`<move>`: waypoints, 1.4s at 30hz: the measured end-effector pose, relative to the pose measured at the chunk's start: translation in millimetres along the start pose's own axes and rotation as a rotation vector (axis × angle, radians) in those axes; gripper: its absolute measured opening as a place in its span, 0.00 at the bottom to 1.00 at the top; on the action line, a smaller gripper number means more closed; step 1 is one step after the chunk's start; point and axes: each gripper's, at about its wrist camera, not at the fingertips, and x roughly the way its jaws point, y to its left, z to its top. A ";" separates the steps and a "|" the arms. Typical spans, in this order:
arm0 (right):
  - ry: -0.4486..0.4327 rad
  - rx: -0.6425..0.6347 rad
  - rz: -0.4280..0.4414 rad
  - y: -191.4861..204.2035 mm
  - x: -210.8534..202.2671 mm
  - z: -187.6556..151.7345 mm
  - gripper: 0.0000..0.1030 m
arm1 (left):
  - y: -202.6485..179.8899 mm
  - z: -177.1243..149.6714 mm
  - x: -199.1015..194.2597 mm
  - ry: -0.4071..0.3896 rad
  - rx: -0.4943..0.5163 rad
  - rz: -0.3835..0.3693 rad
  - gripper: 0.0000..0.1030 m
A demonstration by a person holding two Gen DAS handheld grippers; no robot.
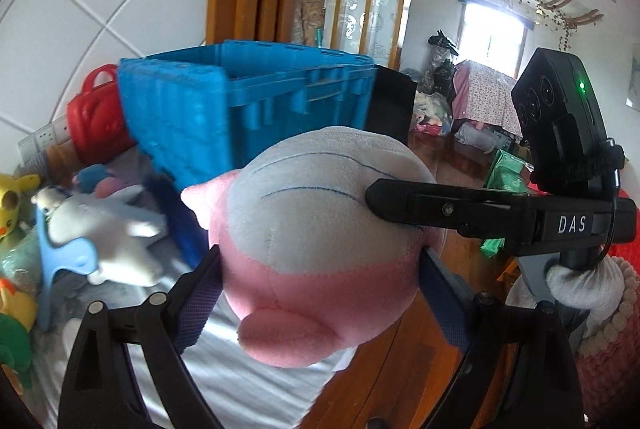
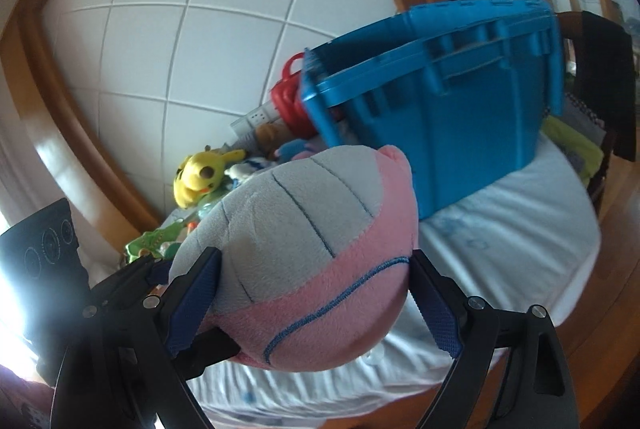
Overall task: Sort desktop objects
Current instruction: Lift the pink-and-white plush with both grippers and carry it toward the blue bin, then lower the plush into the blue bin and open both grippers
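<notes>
A round pink and grey-white plush toy [image 1: 316,229] [image 2: 304,253] hangs in the air, gripped from two sides. My left gripper [image 1: 320,269] is shut on its lower part, blue pads pressing into both flanks. My right gripper [image 2: 316,269] is shut on it too, and one of its black fingers [image 1: 440,207] lies across the plush from the right in the left wrist view. A blue plastic crate [image 1: 240,101] [image 2: 460,109] stands tilted on the white sheet [image 2: 500,237] just beyond the plush. Its inside is hidden.
Several plush toys lie by the tiled wall: a white and blue one [image 1: 112,233] and a yellow one [image 2: 200,177]. A red case [image 1: 92,121] leans behind the crate. Wooden floor [image 1: 380,369] runs beside the sheet; a dark chair [image 2: 604,77] stands behind the crate.
</notes>
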 end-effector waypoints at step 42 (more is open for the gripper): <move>0.274 -0.394 0.151 -123.1 251.6 477.4 0.88 | 179.3 392.4 292.5 0.153 -0.068 0.307 0.90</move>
